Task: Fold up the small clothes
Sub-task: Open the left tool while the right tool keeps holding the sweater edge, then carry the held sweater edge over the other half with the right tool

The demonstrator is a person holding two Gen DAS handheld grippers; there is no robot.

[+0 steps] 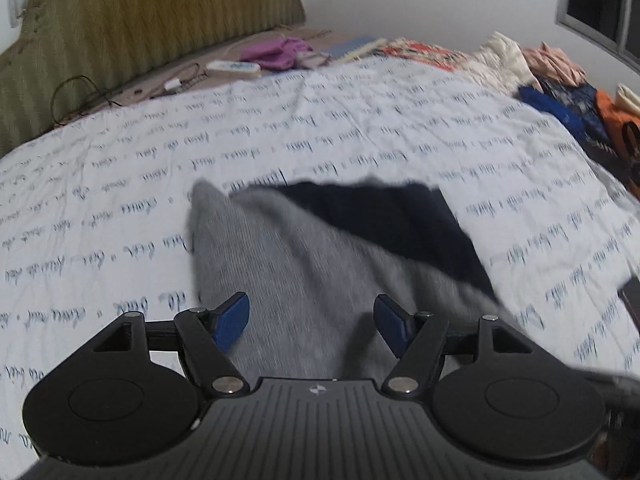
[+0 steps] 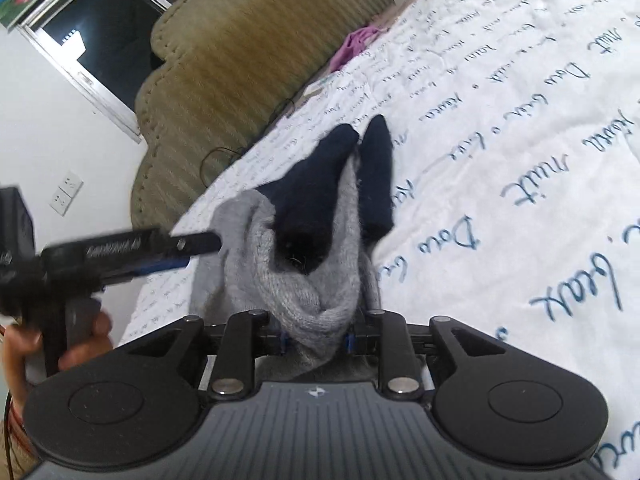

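Note:
A grey and navy knitted garment [image 1: 320,264] lies on the white bedspread with blue script [image 1: 160,184]. In the left wrist view my left gripper [image 1: 312,320] is open, its blue pads [image 1: 232,320] on either side of the grey fabric. In the right wrist view my right gripper [image 2: 316,338] is shut on a bunched grey edge of the same garment [image 2: 304,264], whose navy parts [image 2: 320,184] stick up beyond. The left gripper [image 2: 192,250] shows at the left of that view, held by a hand, its tip at the grey fabric.
A green padded headboard [image 1: 132,40] stands at the far end of the bed. Purple cloth [image 1: 280,50], a cable [image 1: 84,96] and small items lie near it. A heap of coloured clothes [image 1: 560,88] lies at the right edge. A window [image 2: 92,36] is behind.

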